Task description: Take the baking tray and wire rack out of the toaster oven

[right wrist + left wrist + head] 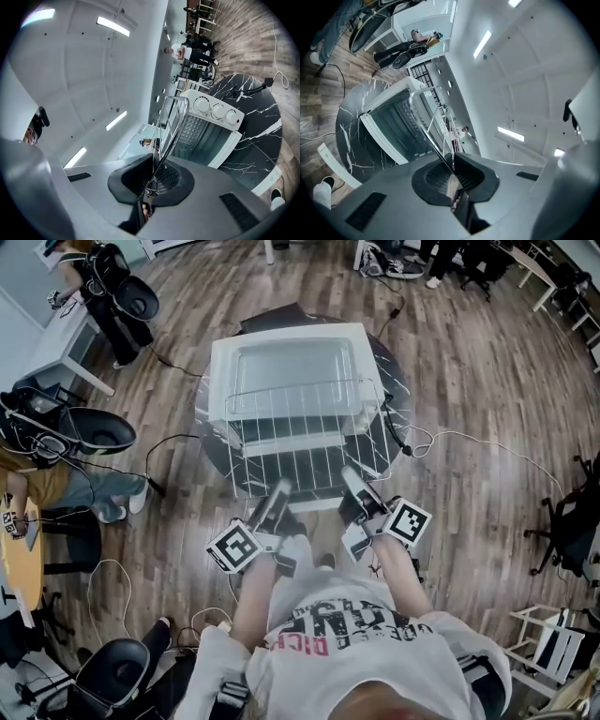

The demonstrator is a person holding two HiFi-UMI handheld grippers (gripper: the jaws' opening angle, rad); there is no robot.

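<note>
A white toaster oven stands on a round black marble table. The wire rack is drawn out level in front of the oven, over its dropped door. My left gripper is shut on the rack's near edge at the left, and my right gripper is shut on it at the right. In the left gripper view the rack's wire runs from the closed jaws toward the oven. The right gripper view shows the rack clamped in its jaws, with the oven and its knobs behind. I cannot make out the baking tray.
A black cable trails off the table's right side onto the wooden floor. Office chairs and seated people are at the left, with a white desk behind them. Another chair stands at the right.
</note>
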